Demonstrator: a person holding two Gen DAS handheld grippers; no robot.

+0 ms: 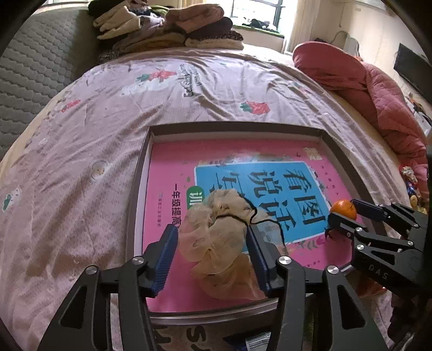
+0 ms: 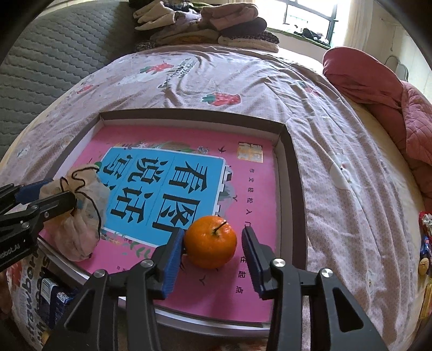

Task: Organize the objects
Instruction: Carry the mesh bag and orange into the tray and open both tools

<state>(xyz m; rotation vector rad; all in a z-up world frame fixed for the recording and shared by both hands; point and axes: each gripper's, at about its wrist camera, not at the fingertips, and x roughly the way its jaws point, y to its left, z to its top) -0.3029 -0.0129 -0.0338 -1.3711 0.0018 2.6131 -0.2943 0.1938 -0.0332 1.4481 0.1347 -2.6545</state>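
Observation:
A shallow grey-rimmed box [image 1: 232, 127] [image 2: 189, 113] lies on the bed with a pink book [image 1: 172, 167] [image 2: 243, 194] flat inside it. A beige mesh pouch [image 1: 216, 243] [image 2: 78, 237] with a black cord rests on the book between the blue pads of my left gripper [image 1: 210, 229] [image 2: 60, 191]. The jaws stand apart and the fabric puffs loosely between them. An orange tangerine [image 2: 210, 243] [image 1: 343, 209] sits on the book inside my right gripper [image 2: 212, 231] [image 1: 342, 209]. Its left pad is at the fruit's side, and a gap shows at the right pad.
The pink strawberry-print sheet [image 1: 108, 121] covers the bed around the box. Folded clothes [image 1: 167, 24] are piled at the far end, and a red quilt [image 1: 378, 94] is bunched at the right. Small wrapped items [image 2: 425, 243] lie at the right edge, with a printed bag [image 2: 27, 297] at the near left.

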